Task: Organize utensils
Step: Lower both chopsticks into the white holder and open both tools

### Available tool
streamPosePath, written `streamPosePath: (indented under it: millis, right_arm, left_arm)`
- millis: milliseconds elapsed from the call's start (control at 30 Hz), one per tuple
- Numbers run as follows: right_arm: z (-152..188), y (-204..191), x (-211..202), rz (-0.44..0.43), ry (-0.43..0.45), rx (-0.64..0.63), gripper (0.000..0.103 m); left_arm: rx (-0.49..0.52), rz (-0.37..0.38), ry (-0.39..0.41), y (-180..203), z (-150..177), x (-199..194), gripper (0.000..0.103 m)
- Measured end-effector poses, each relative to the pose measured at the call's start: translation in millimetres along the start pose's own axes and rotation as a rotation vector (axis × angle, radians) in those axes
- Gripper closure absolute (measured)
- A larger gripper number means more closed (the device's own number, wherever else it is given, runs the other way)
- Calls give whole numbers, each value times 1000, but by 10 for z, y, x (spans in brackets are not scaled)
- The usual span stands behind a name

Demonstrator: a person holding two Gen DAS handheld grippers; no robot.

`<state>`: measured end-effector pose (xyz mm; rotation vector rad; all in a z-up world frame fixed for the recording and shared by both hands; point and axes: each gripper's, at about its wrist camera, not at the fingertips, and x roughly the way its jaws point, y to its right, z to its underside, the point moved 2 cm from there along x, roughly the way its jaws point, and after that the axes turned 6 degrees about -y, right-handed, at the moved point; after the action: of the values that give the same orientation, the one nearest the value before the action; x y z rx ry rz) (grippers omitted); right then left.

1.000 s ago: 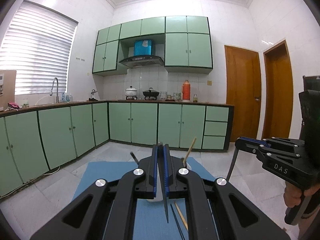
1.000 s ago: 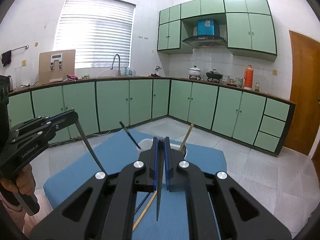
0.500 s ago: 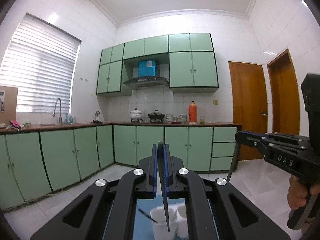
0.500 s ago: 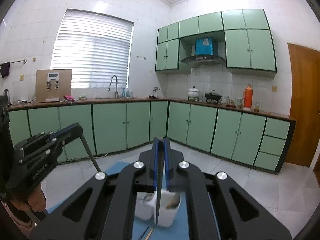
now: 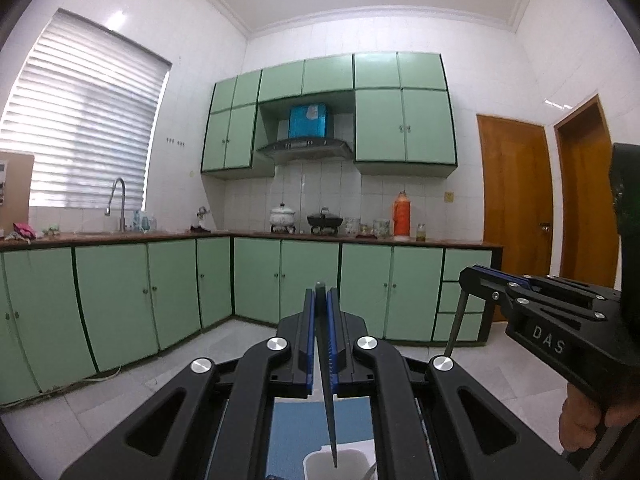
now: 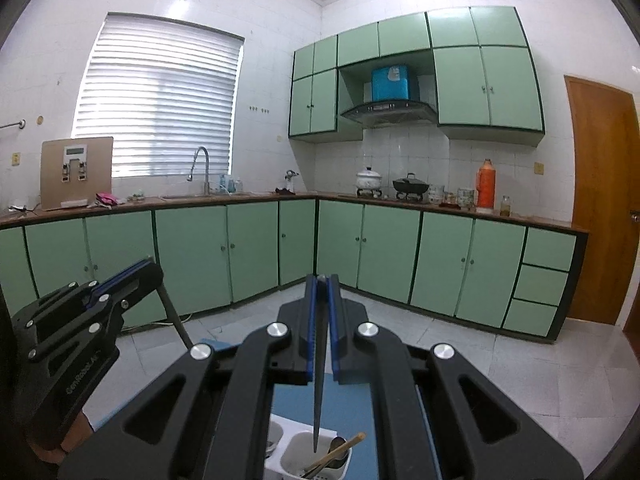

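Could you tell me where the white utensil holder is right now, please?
The white utensil holder sits at the bottom centre of the right wrist view, on the blue mat, directly below the black chopstick hanging from the right gripper.

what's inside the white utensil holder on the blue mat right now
In the right wrist view, the white utensil holder has a wooden chopstick and a dark metal utensil in one compartment. The tongs cover the rest.
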<state>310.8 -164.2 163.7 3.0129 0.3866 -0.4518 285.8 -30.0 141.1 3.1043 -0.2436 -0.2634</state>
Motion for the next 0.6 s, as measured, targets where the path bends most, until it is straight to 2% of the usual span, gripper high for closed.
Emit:
streamPosePath:
  millis: [333,600]
  right_arm:
    - [478,-6,377,-18,-70,34,98]
    - [711,-76,471,-14,-114,25,98]
  left_arm:
    - [-9,-12,-104,-94,399,484,97]
    - [-3,-14,-151,-103,596,569,97]
